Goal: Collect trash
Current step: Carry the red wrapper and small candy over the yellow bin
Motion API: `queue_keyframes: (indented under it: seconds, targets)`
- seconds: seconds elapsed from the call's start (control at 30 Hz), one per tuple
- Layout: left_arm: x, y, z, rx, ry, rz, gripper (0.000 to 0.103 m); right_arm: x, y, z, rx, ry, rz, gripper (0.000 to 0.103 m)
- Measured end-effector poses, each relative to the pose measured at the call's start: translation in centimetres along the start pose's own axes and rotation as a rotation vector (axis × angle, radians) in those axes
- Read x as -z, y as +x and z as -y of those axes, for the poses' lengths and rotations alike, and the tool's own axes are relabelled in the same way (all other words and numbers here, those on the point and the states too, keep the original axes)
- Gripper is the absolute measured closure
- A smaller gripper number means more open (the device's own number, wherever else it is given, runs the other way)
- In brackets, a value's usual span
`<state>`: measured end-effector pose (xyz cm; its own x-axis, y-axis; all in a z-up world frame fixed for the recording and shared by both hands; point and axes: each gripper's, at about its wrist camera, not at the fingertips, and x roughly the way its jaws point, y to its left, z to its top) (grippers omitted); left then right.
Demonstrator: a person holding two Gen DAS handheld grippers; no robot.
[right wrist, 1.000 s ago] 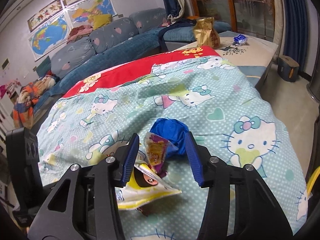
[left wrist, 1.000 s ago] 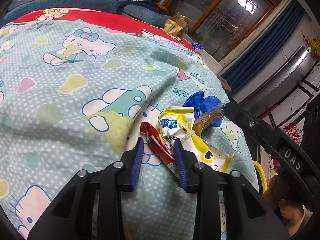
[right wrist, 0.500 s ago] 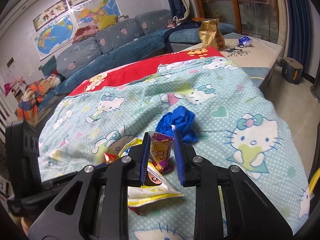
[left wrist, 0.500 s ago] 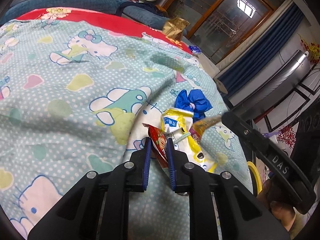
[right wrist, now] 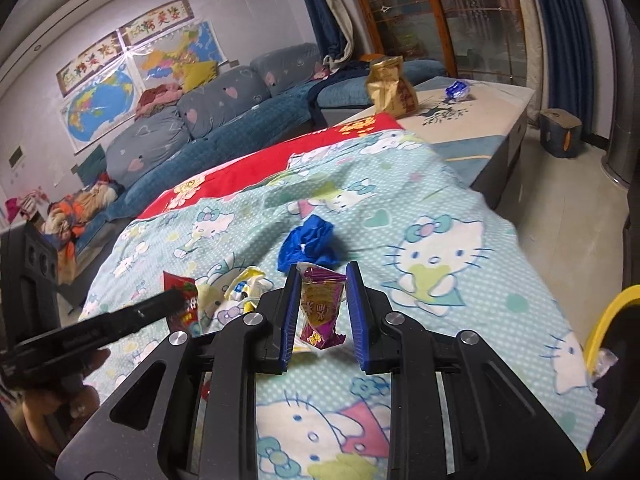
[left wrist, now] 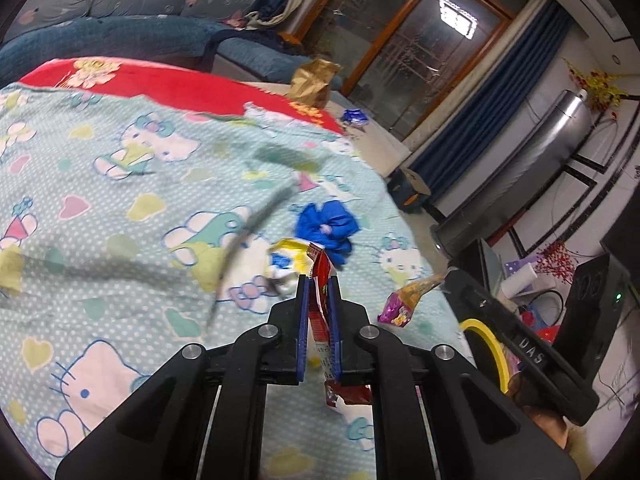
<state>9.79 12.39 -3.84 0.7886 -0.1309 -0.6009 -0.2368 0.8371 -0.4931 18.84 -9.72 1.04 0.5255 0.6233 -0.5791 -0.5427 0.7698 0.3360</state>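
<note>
My left gripper is shut on a red snack wrapper, held up off the cartoon-cat bedspread. My right gripper is shut on a purple and gold candy wrapper, also lifted clear of the cloth. A yellow and white wrapper and a crumpled blue piece still lie on the bedspread just beyond both grippers. In the right wrist view the left gripper shows at the left with the red wrapper, near the yellow wrapper and the blue piece.
A yellow-rimmed bin stands off the bed's right edge. On a low table behind the bed are a gold bag and a small blue wrapper. A blue sofa runs along the far wall. A hand holds the left gripper.
Both grippers went from open around the wrappers to shut on them. Each then rose, the left lifting the red wrapper and the right lifting the purple one off the bedspread.
</note>
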Motion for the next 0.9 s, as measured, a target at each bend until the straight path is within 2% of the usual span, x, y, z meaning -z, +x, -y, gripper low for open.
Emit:
queue_keyframes:
  seconds: [0.3, 0.9]
  targets:
    - [0.0, 0.4, 4.2, 0.061, 0.076, 0.003, 0.094, 0.7, -2.7, 2.0, 0.038, 0.021, 0.024, 0.085]
    - [1.6, 3.3, 11.9, 0.149, 0.231, -0.041, 0.094, 1.8, -7.6, 8.8, 0.162, 0.116, 0.073, 0.085]
